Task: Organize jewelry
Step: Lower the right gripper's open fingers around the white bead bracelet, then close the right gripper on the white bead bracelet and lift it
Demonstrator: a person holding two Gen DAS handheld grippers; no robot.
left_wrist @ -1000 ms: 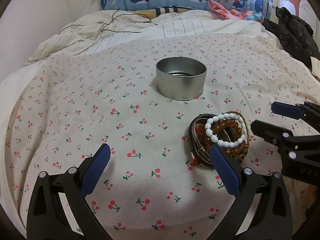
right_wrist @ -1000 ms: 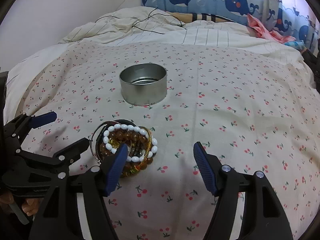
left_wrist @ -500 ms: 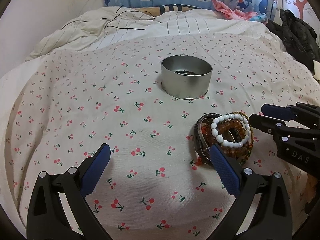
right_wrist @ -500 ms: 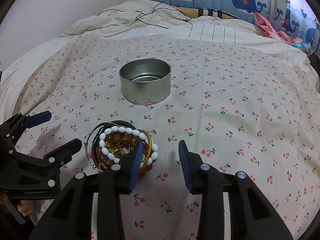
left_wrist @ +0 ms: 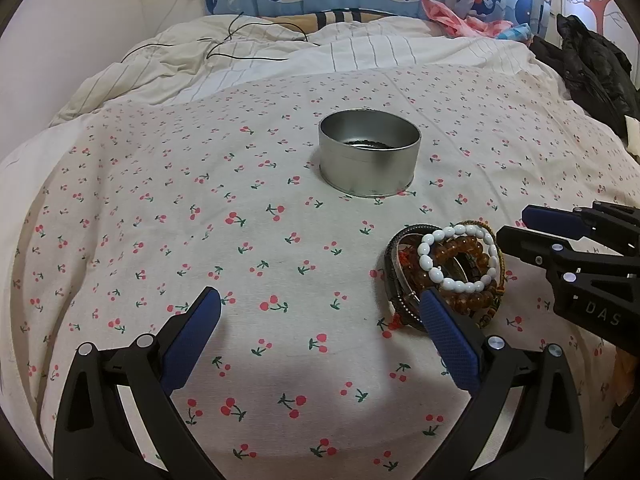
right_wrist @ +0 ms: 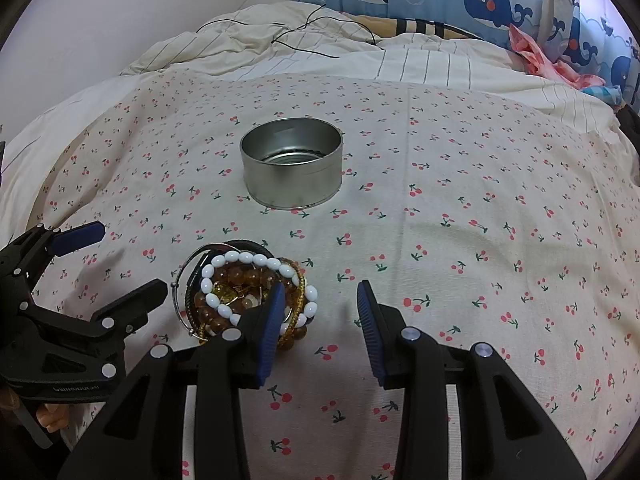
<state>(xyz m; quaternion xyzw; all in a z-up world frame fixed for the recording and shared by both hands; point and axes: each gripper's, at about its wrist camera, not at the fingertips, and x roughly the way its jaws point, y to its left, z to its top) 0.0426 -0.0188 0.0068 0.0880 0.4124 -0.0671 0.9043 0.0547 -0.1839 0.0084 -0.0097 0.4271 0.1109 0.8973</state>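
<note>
So, round metal tin is sitting upright and lidless on the cherry-print bedspread, upper centre of the left wrist frame and just above centre-left in the right wrist frame. Inside it, something dark is lying against the far side of the floor; can't tell what it is from either view, and the rest of the floor is showing bare ribbed metal. Pile of bracelets is lying on the spread, clearly outside the tin and apart from it, lower right of centre in the left view, lower left of centre in the right view. White bead bracelet is resting on top, amber bead bracelet under it, dark bands and a thin metal bangle at the pile's left edge. Left gripper is hovering wide open over bare fabric, nothing between the pads, its right pad overlapping the pile's near edge in frame. Right gripper is about a third open after narrowing just now; its left pad is covering the pile's right side, bare fabric showing in the gap, nothing gripped. Black cable is trailing over the striped duvet at the top.
</note>
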